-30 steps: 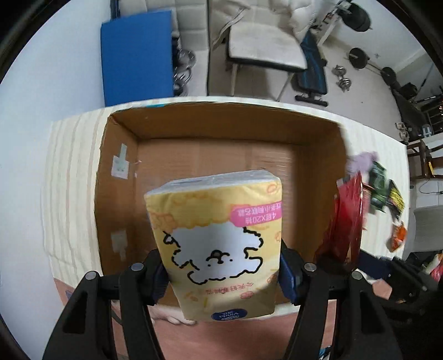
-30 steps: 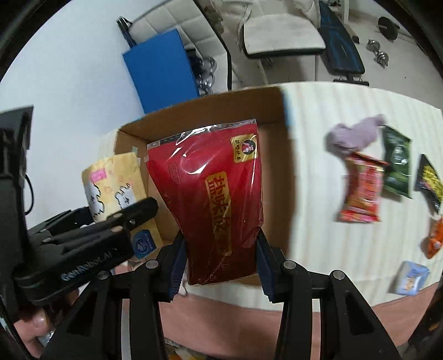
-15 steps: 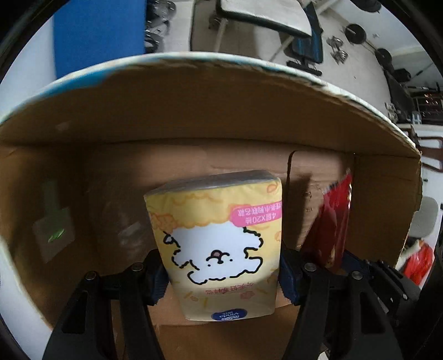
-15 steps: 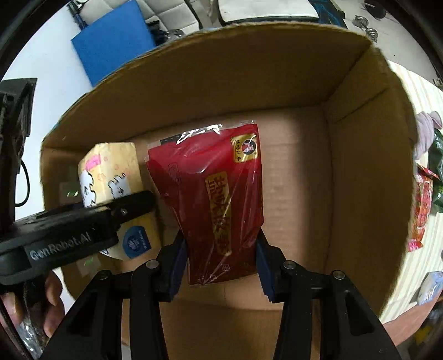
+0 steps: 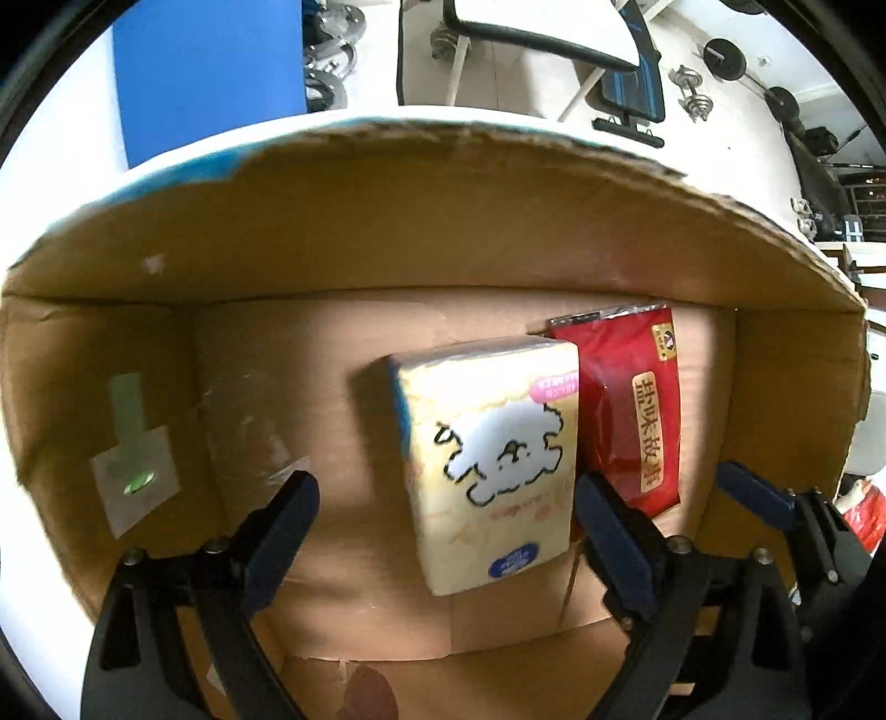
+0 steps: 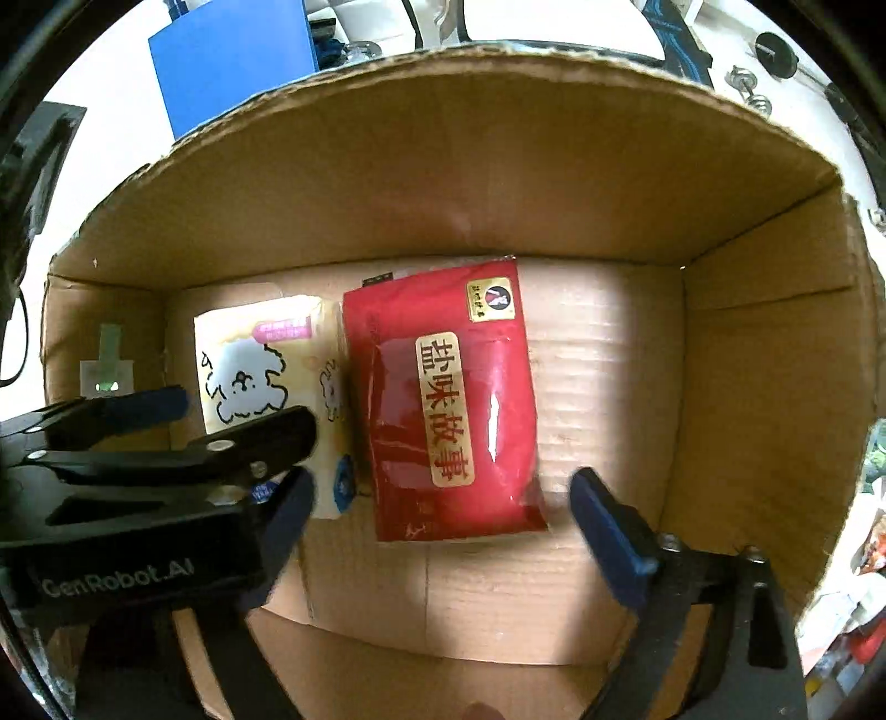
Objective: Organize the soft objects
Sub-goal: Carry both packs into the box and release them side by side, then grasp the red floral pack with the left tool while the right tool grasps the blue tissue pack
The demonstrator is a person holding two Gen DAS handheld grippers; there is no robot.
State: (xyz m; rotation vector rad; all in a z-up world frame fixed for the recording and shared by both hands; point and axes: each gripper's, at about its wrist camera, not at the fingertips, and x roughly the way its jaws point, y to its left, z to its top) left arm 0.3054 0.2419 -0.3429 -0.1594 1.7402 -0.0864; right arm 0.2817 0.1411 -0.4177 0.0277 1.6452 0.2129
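Tissue pack (image 5: 493, 465) and red snack bag (image 6: 443, 399) are laid side by side on the cardboard box (image 6: 764, 360) floor, just released; left gripper (image 5: 443, 531) and right gripper (image 6: 437, 526) are spread wide, nothing held.

Blue panel (image 5: 207, 77) upright beyond surface's far edge; white-seated chair (image 5: 545, 25), dumbbells (image 5: 695, 94) on floor behind.

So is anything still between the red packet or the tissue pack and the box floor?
Nothing visible. The red packet and tissue pack lie side by side on the box floor; both claws have just opened, gripping nothing.
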